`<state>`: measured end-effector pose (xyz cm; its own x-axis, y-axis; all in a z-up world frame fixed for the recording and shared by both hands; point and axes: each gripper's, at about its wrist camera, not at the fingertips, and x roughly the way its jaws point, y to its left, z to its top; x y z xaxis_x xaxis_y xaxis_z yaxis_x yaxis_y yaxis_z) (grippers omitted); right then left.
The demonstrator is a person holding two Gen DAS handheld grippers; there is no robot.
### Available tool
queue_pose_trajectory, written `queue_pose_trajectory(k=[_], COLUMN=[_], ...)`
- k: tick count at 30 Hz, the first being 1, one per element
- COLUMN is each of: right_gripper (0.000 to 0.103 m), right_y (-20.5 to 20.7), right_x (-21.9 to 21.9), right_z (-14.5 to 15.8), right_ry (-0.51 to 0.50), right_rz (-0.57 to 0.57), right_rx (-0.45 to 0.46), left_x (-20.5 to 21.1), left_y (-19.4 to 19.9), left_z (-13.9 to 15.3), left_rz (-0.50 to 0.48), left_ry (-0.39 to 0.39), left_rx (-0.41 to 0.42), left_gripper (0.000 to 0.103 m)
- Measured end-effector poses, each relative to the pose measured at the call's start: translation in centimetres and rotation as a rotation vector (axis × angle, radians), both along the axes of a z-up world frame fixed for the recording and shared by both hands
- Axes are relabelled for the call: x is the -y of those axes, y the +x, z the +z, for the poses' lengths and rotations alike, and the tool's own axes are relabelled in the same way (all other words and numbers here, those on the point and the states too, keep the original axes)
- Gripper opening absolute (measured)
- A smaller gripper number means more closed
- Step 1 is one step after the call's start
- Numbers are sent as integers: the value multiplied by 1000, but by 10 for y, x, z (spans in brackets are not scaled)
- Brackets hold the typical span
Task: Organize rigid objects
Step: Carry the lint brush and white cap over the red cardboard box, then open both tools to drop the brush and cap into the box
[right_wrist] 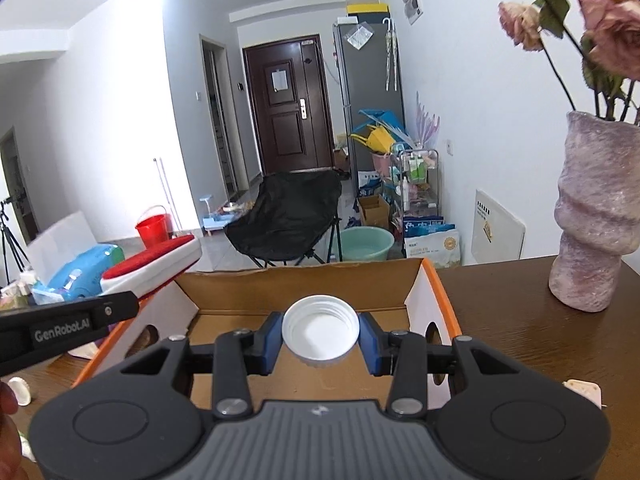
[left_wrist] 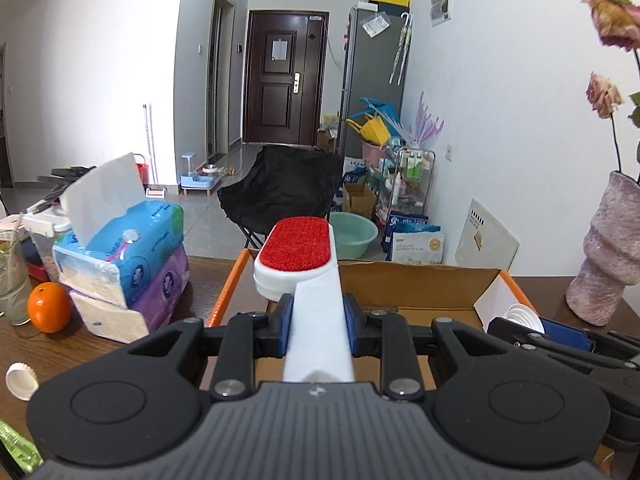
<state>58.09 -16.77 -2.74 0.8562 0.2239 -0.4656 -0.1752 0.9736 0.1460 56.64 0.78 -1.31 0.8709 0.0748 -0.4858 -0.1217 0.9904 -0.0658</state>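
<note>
Fingers first: our left gripper (left_wrist: pixel 318 320) is clamped on the white handle of the lint brush (left_wrist: pixel 298 258), whose red pad juts forward over the near left corner of the cardboard box (right_wrist: pixel 304 284). We judge the brush stiff and light but front-heavy, so a mid-handle hold suits it. Our right gripper (right_wrist: pixel 319 338) pinches a white jar lid (right_wrist: pixel 319 330) across its rim, above the open box. The lid looks hard, light and smooth; squeezed at the threaded wall it may slip. Another white cap (left_wrist: pixel 20 380) lies on the wooden table (right_wrist: pixel 520 320).
</note>
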Motion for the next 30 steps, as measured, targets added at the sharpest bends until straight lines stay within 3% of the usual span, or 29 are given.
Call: queue_pose_trajectory(k=[10, 30], right_gripper=[40, 40], right_y=[25, 27], right_x=[-4, -2], right_z=[-19, -25], right_ry=[-29, -45], right_rz=[-13, -17], right_rx=[-52, -62], left_x=[-1, 5], left_y=[32, 27], left_z=[-27, -28], left_rz=[-5, -40], left_ry=[16, 15], left_rx=[-74, -107], left_gripper=[26, 26])
